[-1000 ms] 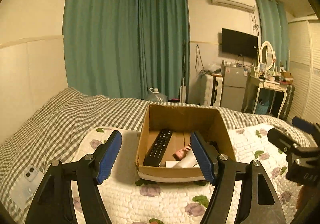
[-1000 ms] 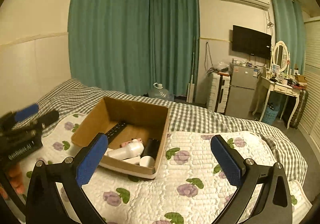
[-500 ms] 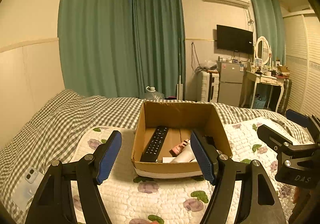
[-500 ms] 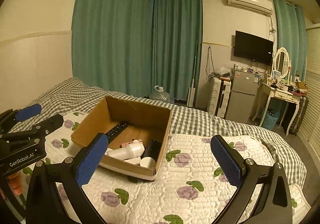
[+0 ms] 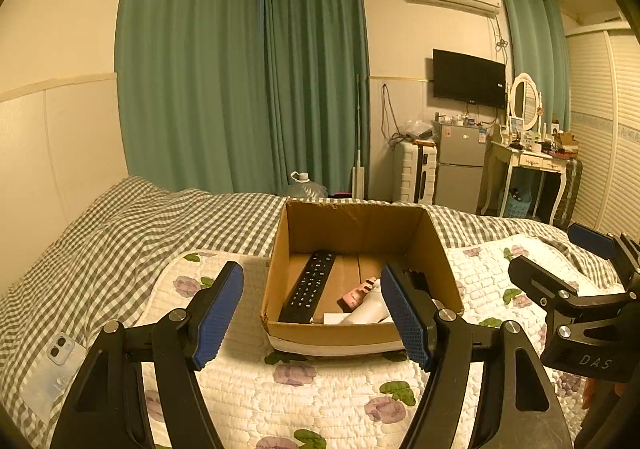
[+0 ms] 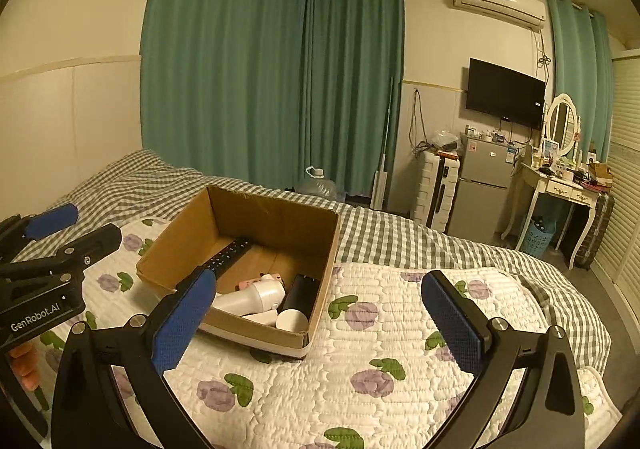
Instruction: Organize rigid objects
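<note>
Hovering above the quilt [image 6: 360, 377], both grippers are wide apart and carry nothing: left gripper [image 5: 312, 313] just near of the cardboard box [image 5: 360, 217], right gripper [image 6: 320, 313] to the right-near of it; the box sits on the bed and holds the rigid objs: black remote [image 5: 310, 285] along its left side, white bottle [image 6: 252, 297] lying in the middle w/ a pink item [image 6: 250, 283] touching it, black cylinder [image 6: 300, 291] on the right, white cup [image 6: 292, 321] at the near-right corner; task looks nearly finished, but a phone [image 5: 56, 365] lies on the checked sheet [image 5: 132, 233], far left of the box, maybe still to collect; risks, imo: soft mattress makes the box tip if a finger pushes its wall; the flat phone gives little edge to pinch, so it can slip; the two grippers are near each other and can collide.
</note>
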Demonstrator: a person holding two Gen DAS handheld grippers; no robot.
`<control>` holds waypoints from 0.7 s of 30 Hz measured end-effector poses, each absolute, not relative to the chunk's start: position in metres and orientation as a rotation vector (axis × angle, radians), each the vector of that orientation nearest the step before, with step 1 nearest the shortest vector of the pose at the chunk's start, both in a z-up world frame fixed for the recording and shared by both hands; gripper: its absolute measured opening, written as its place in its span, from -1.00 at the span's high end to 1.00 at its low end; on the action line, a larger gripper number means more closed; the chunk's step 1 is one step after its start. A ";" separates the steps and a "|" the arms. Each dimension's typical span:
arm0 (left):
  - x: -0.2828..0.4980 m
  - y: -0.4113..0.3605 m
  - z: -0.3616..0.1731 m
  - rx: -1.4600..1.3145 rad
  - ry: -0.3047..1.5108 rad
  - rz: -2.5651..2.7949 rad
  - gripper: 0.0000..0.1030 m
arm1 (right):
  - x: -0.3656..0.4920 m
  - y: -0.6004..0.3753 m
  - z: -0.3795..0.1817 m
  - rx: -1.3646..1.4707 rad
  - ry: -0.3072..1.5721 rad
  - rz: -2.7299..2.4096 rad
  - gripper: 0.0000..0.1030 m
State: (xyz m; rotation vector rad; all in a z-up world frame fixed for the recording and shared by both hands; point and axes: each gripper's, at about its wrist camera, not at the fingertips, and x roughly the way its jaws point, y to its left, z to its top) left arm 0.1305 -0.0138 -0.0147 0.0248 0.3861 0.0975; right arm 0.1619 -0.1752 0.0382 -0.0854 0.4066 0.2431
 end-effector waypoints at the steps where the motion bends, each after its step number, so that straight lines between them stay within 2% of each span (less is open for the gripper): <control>1: 0.130 -0.014 -0.016 0.026 0.386 0.098 -0.43 | 0.162 -0.175 0.038 -0.086 0.407 0.242 -1.00; 21: 0.128 -0.017 -0.017 0.029 0.399 0.084 -0.44 | 0.163 -0.176 0.034 -0.093 0.419 0.235 -1.00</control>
